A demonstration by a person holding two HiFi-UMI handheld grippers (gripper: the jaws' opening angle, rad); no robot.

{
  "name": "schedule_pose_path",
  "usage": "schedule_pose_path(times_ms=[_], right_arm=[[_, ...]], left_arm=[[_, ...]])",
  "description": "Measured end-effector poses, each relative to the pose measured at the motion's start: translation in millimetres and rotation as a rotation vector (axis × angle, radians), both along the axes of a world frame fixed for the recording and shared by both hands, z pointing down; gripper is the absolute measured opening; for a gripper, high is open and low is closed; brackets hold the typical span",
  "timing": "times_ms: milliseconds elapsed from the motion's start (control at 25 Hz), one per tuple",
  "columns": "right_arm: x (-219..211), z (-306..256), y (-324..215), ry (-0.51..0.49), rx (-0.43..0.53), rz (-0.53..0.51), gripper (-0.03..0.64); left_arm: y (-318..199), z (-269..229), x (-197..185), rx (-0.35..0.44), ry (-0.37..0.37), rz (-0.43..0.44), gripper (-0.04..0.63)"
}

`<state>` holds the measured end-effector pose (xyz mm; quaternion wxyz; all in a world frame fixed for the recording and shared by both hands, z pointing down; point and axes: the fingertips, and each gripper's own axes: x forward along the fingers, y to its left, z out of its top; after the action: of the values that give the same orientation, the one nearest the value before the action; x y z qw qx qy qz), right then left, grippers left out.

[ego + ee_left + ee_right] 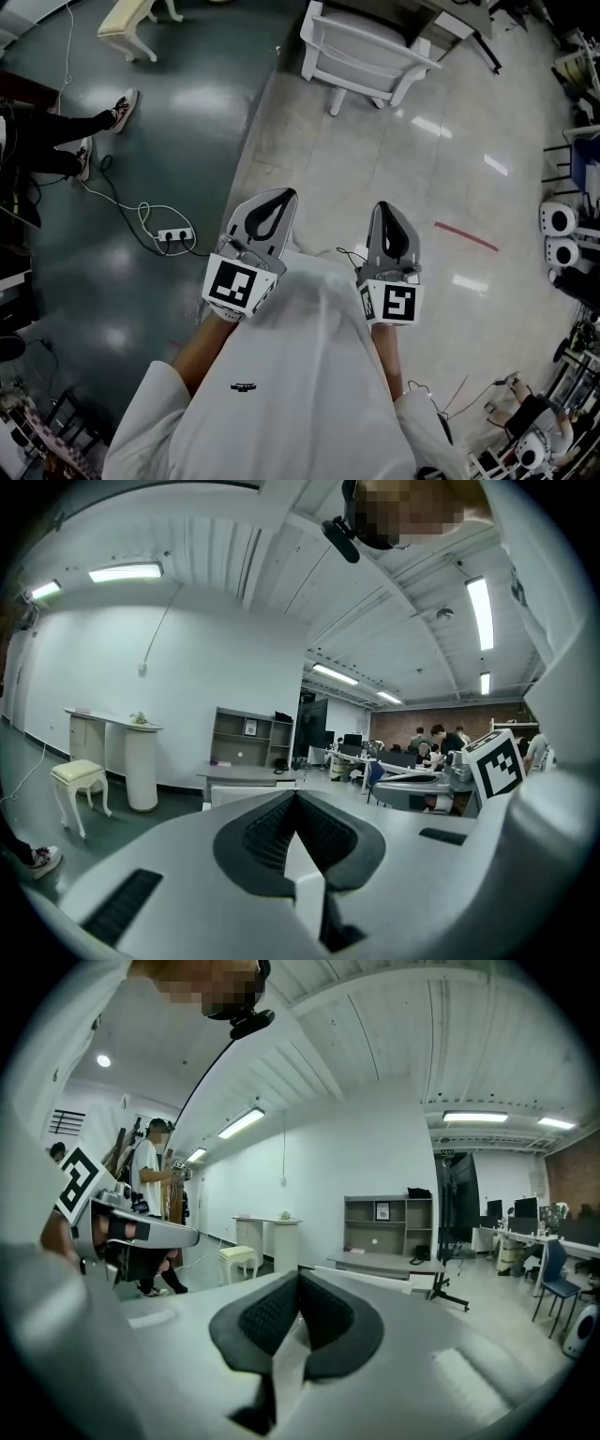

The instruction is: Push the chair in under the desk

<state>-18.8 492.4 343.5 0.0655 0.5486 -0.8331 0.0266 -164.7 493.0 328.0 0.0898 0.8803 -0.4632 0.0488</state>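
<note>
The white chair (361,52) stands on the pale floor far ahead of me, its seat facing the grey desk (453,17) at the top edge. Both grippers are held close to my chest, well short of the chair. My left gripper (281,195) and right gripper (385,207) point forward side by side, each shut with nothing between the jaws. In the left gripper view the shut left gripper (296,795) aims at the desk (251,774) and the chair (239,792). Past the shut right gripper (300,1274), the right gripper view shows the desk (398,1262) and the chair's white top rail (375,1282).
A power strip (175,234) with trailing cable lies on the dark floor to the left. A seated person's legs (66,131) reach in from the left edge. A cream stool (131,23) stands at the back left. Red tape (466,236) marks the floor; white machines (560,234) line the right.
</note>
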Motion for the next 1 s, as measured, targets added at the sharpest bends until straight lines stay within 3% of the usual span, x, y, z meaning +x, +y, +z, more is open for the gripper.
schedule_pose_path(times_ms=[160,320,680,1000], right_arm=[[-25.8,-5.1,-24.1,0.006,0.016,0.028,0.012],[-36.8,-5.6,-44.1,0.016,0.022,0.054,0.012],[-23.8,6.9,-131.7,0.015,0.024,0.079,0.012],[23.9,9.6,-270.8,-0.025,0.014,0.073,0.015]], left_arm=[[-26.4,3.4,-34.2,-0.006,-0.002,0.002,0.008],[-49.2,3.7,-43.2,-0.004,-0.006,0.034,0.008],[-131.0,17.4,-26.5,-0.023,-0.005,0.068,0.008],[-258.5,15.0,16.8,-0.044,-0.041,0.034,0.008]])
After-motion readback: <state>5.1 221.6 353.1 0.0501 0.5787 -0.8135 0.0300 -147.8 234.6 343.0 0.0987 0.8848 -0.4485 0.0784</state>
